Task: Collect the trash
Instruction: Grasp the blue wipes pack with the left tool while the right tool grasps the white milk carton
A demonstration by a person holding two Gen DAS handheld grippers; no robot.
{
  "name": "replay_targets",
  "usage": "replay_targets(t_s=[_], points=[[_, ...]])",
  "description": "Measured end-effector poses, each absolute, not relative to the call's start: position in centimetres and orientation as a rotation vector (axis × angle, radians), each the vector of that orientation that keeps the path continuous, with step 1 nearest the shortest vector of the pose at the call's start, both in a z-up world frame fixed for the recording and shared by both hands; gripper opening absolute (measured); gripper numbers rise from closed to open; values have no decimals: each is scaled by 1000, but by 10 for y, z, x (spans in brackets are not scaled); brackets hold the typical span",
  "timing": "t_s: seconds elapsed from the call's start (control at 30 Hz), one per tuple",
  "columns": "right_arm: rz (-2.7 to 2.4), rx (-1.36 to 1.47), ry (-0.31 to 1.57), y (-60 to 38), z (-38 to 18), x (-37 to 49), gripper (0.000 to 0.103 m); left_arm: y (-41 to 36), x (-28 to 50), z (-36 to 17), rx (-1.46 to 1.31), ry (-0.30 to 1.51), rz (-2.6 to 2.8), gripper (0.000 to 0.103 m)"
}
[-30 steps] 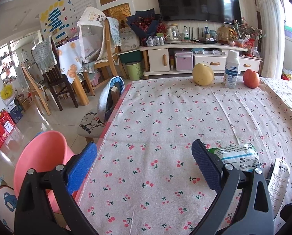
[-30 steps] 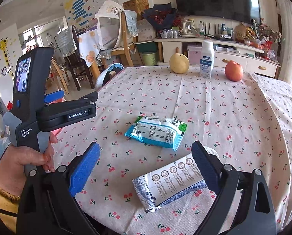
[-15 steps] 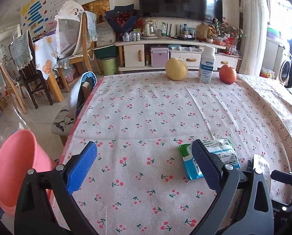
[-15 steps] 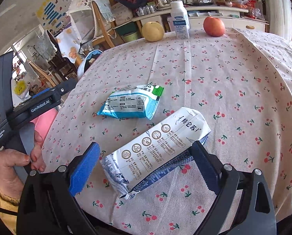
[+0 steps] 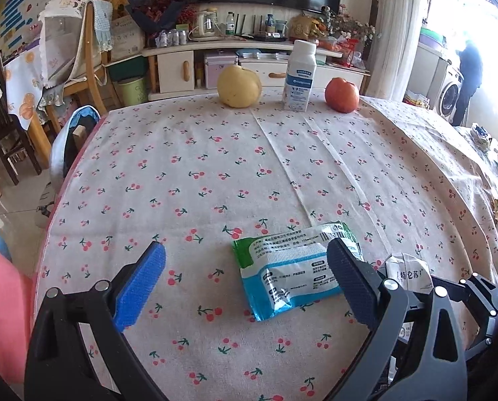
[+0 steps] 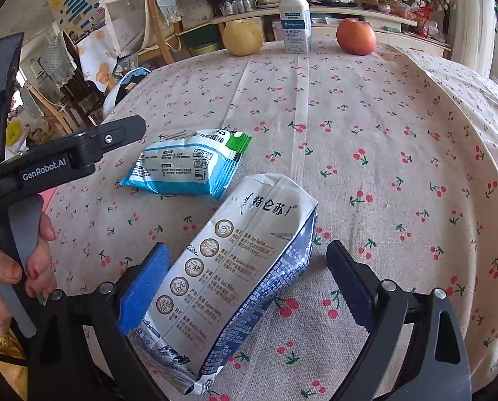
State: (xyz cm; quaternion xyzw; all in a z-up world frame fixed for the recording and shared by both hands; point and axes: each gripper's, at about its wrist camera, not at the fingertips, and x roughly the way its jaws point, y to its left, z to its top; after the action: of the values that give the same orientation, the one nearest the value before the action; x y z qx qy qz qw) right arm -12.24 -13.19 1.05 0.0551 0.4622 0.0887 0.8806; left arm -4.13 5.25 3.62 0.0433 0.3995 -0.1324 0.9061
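Your right gripper (image 6: 247, 282) has its jaws spread wide around the carton (image 6: 235, 267), which lies on its side on the surface (image 6: 382, 127), near the edge closest to you. The carton's lower end sits between the blue pads; the left pad (image 6: 145, 287) is touching or just beside its white face, while the right pad stands clear of its dark side. Nothing is clamped.

Your left gripper (image 5: 245, 282) is also spread apart, low over the cherry-print cloth. The wrapper (image 5: 292, 274), a flat blue, white and green pack, lies partly between its fingers, with the right finger (image 5: 349, 284) over or just in front of the pack's right end; you cannot tell from here whether it touches. In the right view the wrapper (image 6: 188, 163) lies just beyond the carton's far end, close but apart. Your left hand (image 6: 11, 267) grips the handle at the left border.

At the far edge stand a pear (image 5: 238, 87), a bottle (image 5: 299, 77) and an apple (image 5: 342, 95) in a row. A pink bin (image 5: 1, 307) shows beside the surface at the left.
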Motion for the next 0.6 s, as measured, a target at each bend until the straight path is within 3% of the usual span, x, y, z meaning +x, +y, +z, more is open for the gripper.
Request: replay_targets(t_s=[0.13,0.6], points=[[172,43,952,-130,11,-117,87,48,-28,32,110,817,-270,98],[22,-6,924,-173,15,-94,83,32,-28,2,-48,1022,-458,98]])
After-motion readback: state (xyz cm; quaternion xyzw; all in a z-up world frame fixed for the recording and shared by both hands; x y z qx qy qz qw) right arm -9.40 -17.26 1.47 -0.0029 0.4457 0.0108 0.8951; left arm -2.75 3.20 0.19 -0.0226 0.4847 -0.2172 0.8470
